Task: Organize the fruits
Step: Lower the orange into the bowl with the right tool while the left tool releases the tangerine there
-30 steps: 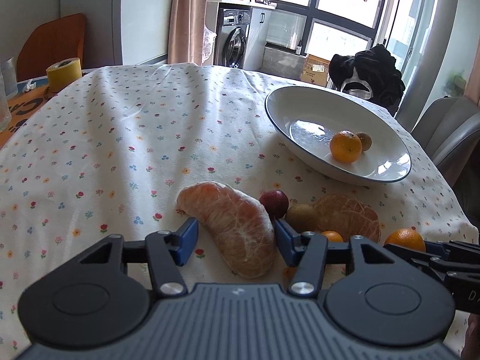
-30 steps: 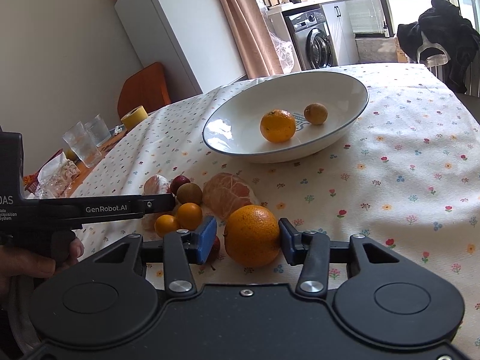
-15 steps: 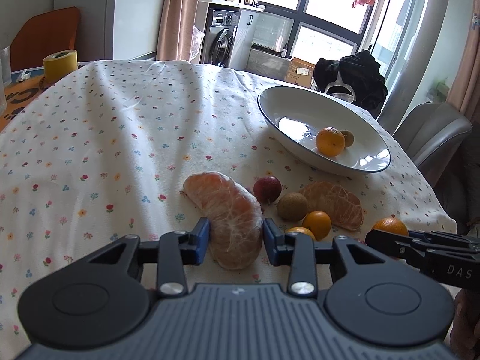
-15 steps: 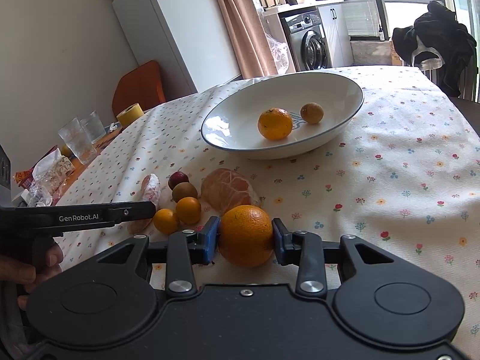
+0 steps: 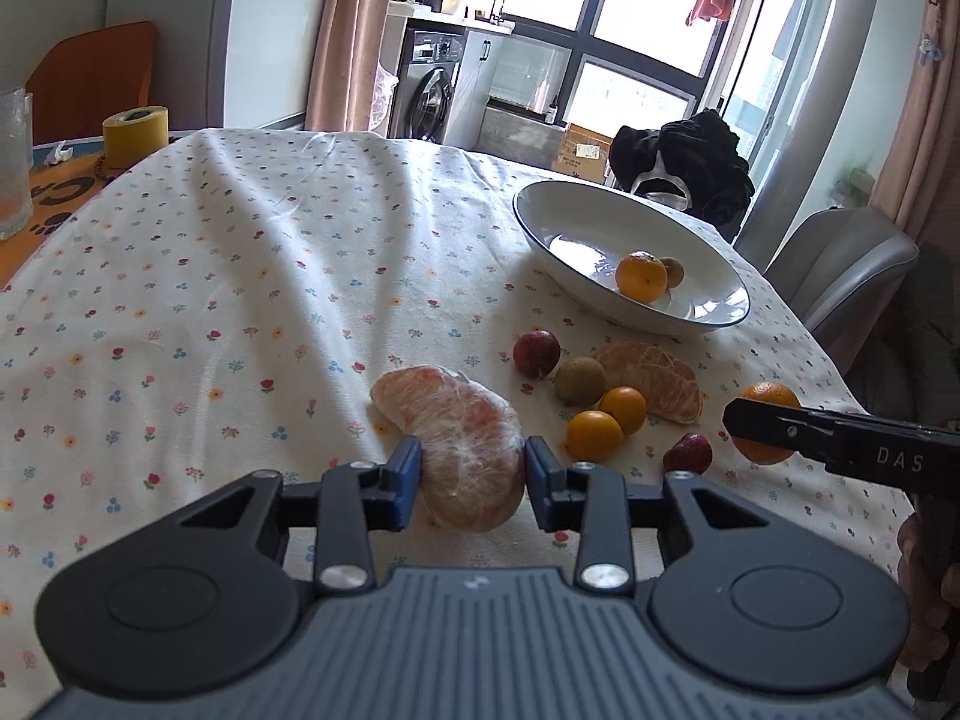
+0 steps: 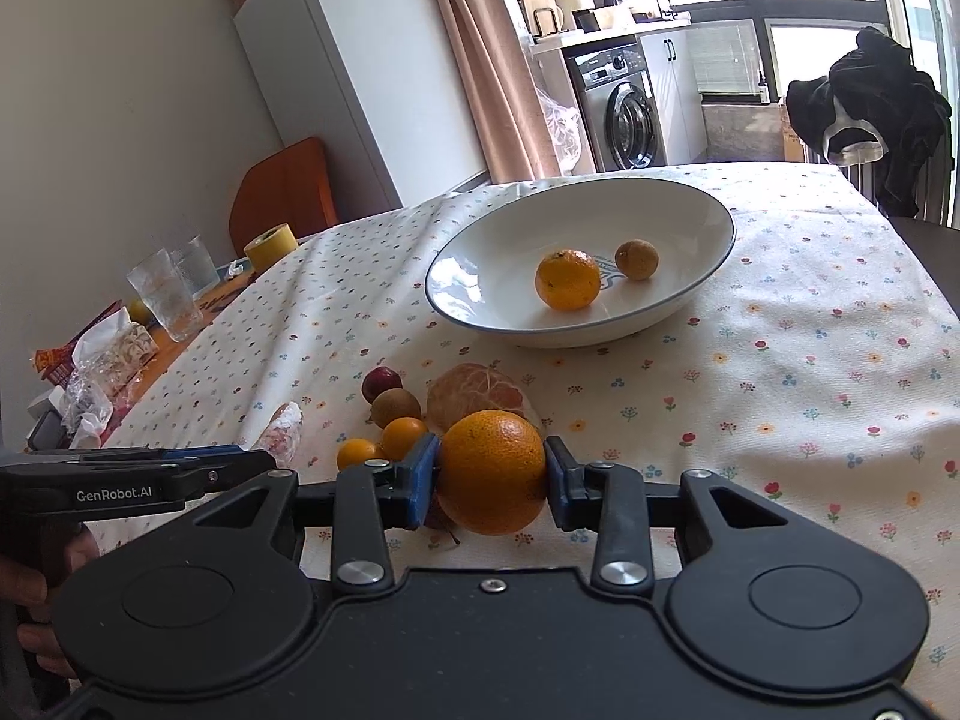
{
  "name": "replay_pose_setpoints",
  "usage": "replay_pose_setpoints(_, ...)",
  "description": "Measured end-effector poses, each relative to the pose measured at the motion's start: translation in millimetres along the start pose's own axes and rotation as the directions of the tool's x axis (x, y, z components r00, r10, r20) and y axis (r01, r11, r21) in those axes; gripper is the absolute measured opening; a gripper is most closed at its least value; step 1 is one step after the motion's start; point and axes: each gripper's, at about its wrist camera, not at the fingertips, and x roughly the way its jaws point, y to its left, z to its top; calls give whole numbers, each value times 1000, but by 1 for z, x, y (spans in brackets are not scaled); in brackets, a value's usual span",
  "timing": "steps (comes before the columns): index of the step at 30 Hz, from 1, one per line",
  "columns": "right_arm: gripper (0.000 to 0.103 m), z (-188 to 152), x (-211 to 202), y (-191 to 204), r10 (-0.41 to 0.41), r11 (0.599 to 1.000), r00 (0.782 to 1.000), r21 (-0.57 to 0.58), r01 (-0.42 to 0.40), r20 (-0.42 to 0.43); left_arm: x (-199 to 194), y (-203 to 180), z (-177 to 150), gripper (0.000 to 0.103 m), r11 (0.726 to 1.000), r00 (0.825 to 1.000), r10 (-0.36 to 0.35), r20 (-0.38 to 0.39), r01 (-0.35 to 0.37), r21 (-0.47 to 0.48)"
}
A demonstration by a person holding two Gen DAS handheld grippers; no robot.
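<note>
While both tools grip fruit nearest the person, the white bowl [image 6: 714,252] waits beyond. Short of the bowl, the left gripper [image 5: 473,477] has its jaws closed against a peeled citrus chunk [image 5: 462,444]; it looks soft and squashy, so light pressure across its thick middle seems wise. The right gripper [image 6: 489,477] clamps a whole orange [image 6: 492,471] at its widest part, firm but likely slippery. Small loose fruits [image 6: 396,435] lie closer to the bowl, which holds a mandarin [image 6: 567,279].
</note>
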Motion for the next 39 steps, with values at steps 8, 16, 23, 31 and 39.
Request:
replay_pose_setpoints(8,35,3,-5,5,6,1000,1000,-12,-6,12,-12,-1,5,33,1000,999,-26,33,26,-4)
replay_pose_setpoints(16,35,6,-9,8,12,1000,1000,-16,-12,27,-21,-6,14,33,999,997,-33,70,33,9)
replay_pose_setpoints(23,35,13,-11,6,7,1000,999,-19,-6,44,-20,-12,25,33,999,995,-39,91,37,27)
replay_pose_setpoints(31,35,21,-12,1,1,1000,998,-13,0,68,-13,-25,39,33,997,993,-49,105,43,62)
replay_pose_setpoints(39,35,31,-14,-10,-8,1000,996,-6,9,94,-3,-39,53,33,994,991,-62,115,51,97)
